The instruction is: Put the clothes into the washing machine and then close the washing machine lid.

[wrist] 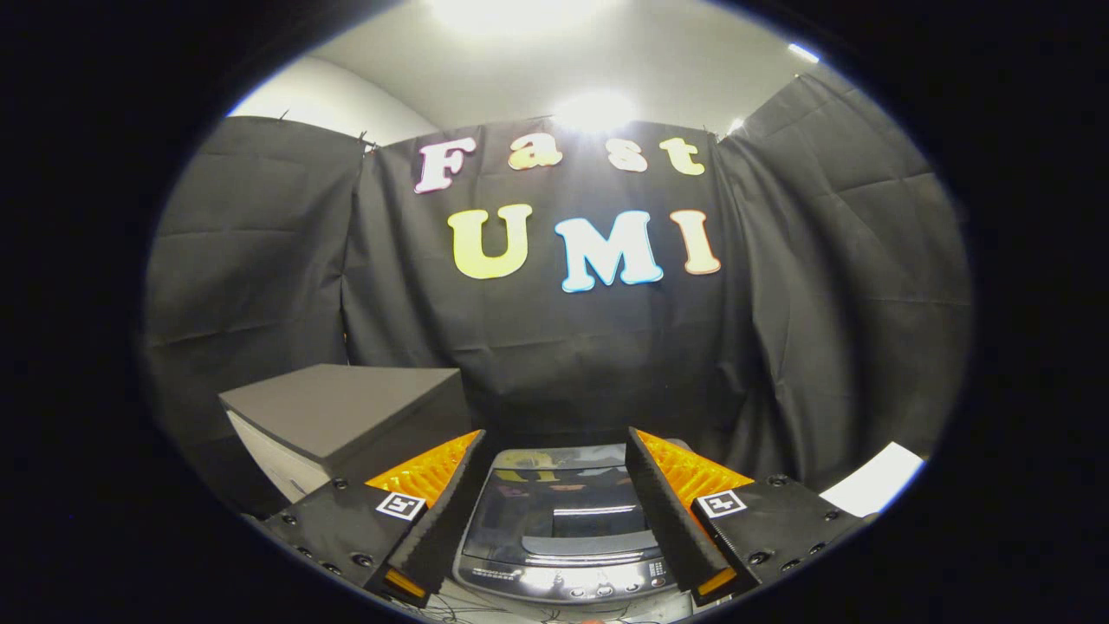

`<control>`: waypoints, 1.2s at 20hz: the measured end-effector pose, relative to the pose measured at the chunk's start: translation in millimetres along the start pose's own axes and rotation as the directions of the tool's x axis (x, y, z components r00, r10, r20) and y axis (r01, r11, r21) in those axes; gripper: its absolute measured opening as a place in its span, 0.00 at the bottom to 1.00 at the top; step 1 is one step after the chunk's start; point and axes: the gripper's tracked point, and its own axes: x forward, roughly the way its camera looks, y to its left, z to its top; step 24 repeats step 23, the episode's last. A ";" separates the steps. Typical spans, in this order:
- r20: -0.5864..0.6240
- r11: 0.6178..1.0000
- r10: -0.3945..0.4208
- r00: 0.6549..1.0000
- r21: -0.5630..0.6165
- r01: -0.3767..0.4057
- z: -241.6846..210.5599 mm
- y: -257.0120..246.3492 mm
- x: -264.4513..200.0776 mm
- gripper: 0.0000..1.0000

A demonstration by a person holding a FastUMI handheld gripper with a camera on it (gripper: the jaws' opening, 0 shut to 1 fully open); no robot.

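Glossy dark glass covers the washing machine lid, which appears to lie flat and closed on the small top-loading washing machine, with reflections of the booth wall across it. The machine stands just ahead of the tool and is seen between its two fingers, with a row of round buttons along the control panel on its near edge. The tool is spread wide with nothing held; neither finger touches the lid or the machine body.

No clothes can be made out anywhere near the machine, so it is not possible to say whether they sit inside the drum under the lid or lie somewhere out of sight. Judged from the shut lid and the empty tool, either the task is at its very start, with the lid yet to be opened and the clothes yet to be fetched, or it is finished. The frame alone does not settle which.

To the left of the machine stands a grey box-like cabinet; a white sheet lies off to the right. Thin cables trail on the surface in front of the panel.
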 end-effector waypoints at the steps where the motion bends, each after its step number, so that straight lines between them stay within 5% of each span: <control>1: 0.017 1.000 0.001 1.000 -0.001 -0.001 7.3 4.2 -13.7 0.98; 11: 0.079 0.999 -0.021 0.997 -0.044 0.025 26.1 34.2 -114.4 0.98; 24: 0.060 0.998 -0.010 0.998 -0.060 0.013 24.0 41.0 -141.2 0.98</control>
